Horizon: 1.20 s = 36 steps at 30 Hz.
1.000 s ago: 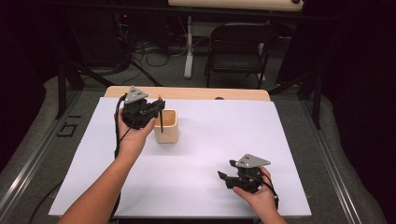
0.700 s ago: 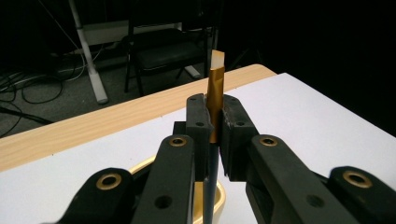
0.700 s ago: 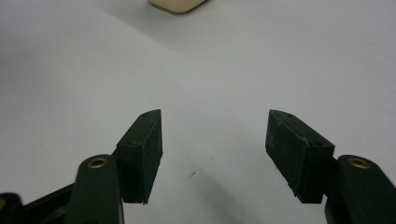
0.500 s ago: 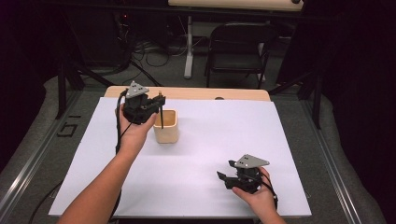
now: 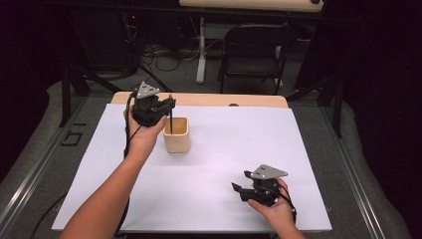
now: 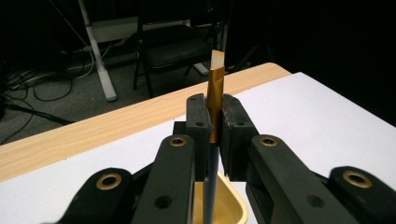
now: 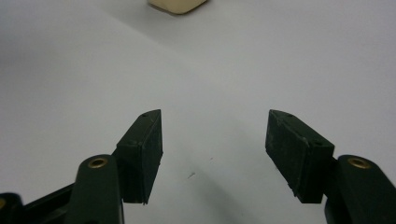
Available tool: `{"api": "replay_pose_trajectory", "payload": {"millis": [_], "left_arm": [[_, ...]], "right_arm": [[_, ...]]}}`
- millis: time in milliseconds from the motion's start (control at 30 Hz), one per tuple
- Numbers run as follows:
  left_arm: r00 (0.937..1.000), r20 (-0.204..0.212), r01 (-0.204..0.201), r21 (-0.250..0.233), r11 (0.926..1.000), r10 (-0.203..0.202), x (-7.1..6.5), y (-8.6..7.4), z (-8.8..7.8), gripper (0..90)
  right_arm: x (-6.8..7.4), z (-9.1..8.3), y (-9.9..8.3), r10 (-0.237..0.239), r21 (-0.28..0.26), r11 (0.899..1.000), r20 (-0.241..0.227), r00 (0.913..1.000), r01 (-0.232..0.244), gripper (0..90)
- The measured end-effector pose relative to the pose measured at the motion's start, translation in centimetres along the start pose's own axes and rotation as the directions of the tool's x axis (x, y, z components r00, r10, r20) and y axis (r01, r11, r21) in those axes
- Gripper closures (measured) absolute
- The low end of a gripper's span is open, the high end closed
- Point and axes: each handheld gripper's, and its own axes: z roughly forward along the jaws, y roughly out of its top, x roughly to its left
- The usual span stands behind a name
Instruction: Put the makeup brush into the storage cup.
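table | white sheet (wood edge bare) | beige cup on sheet

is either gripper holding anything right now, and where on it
The left gripper is shut on a thin paintbrush, clamped at its gold ferrule just below the bristles, handle pointing down into the beige cup. The right gripper is open, holding nothing.

Camera placement: one fixed overhead, two gripper-mounted.
High view looks forward and down over the white table cover; the right gripper view, close above it, shares the beige cup at 12 o'clock.
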Motion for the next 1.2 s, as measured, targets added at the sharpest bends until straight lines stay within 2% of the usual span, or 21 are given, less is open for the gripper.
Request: {"api": "replay_pose_trajectory", "payload": {"millis": [567, 833, 1200], "left_arm": [[0.9996, -0.024, -0.015, 0.037, 0.9992, 0.016, 1.0, -0.4, 1.6, 83.6], [0.9999, -0.016, 0.002, 0.054, 0.9985, -0.001, 1.3, -1.4, 2.3, 83.6], [1.0000, -0.004, -0.004, 0.094, 0.9955, 0.005, 1.5, -3.0, 3.4, 83.6]], "right_arm": [[0.0, 0.0, -0.1, -0.001, 0.001, 1.000, -0.005, 1.0000, 0.001, 36.7], [0.0, 0.1, -0.1, -0.003, 0.006, 1.000, -0.007, 1.0000, 0.003, 36.7], [0.0, 0.2, -0.1, -0.006, 0.009, 1.000, -0.011, 0.9999, 0.006, 36.7]]}}
